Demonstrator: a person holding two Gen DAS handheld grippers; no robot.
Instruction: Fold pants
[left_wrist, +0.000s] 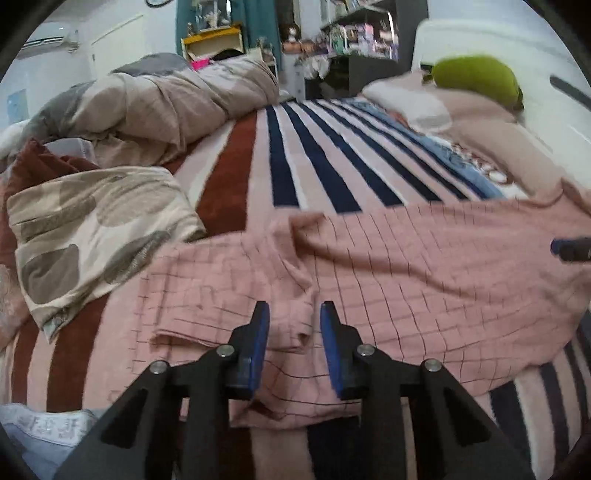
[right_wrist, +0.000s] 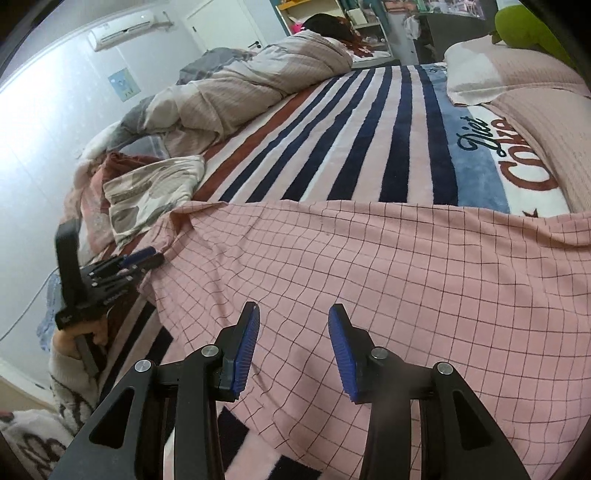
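Pink pants with a thin dark grid (left_wrist: 424, 266) lie spread across the striped bed, also filling the right wrist view (right_wrist: 369, 266). My left gripper (left_wrist: 294, 308) is open, its blue pads on either side of a bunched fold of the leg end, low over the cloth. From the right wrist view it (right_wrist: 147, 256) sits at the pants' left edge. My right gripper (right_wrist: 293, 312) is open and empty, just above the pants' near edge. Its tip (left_wrist: 570, 248) shows at the right border of the left wrist view.
A beige spotted garment (left_wrist: 92, 236) lies left of the pants beside a rust-red cloth (left_wrist: 33, 166). A rumpled duvet (left_wrist: 166, 103) is heaped at the far left. Pillows (right_wrist: 517, 66) and a green cushion (left_wrist: 476, 74) are far right. The striped blanket (left_wrist: 314, 158) covers the bed.
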